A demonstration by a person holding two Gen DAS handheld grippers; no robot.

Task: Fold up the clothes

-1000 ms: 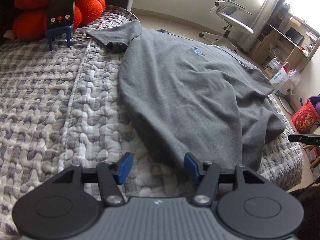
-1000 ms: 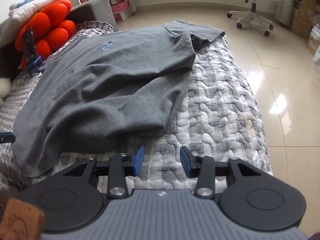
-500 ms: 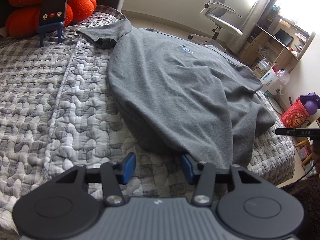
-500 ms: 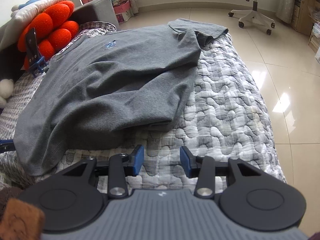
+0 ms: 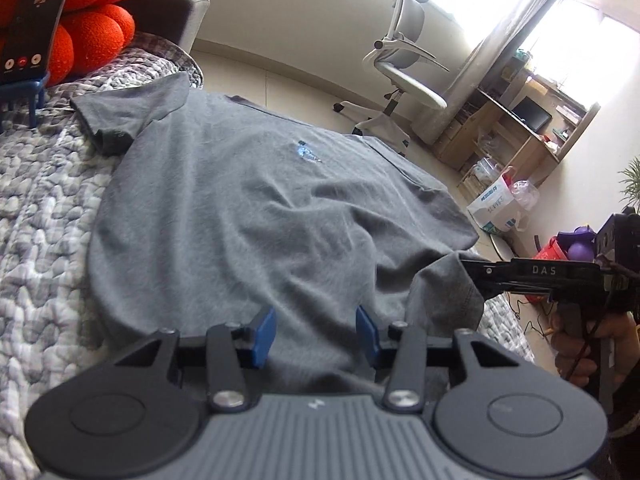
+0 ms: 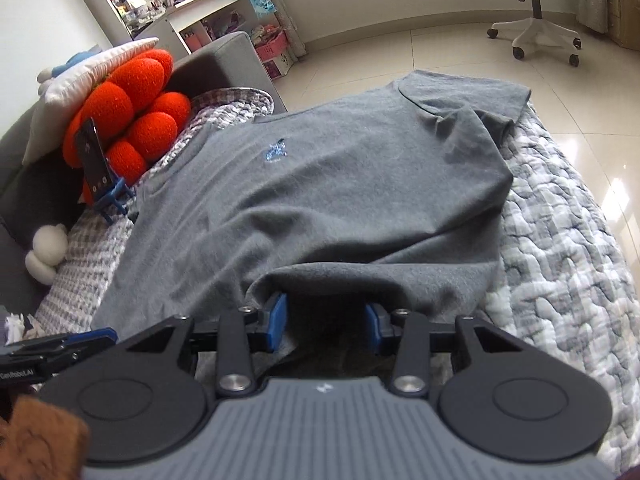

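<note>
Both grippers, left (image 5: 316, 336) and right (image 6: 326, 326), stand wide apart at the grey T-shirt's (image 5: 248, 216) hem. Only the left view shows the hand (image 5: 584, 344); only the right shows the shelves (image 6: 200, 12).

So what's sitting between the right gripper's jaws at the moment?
In the right wrist view, the right gripper stands open, and the hem of the grey T-shirt lies between its jaws, draped over their tips.
</note>
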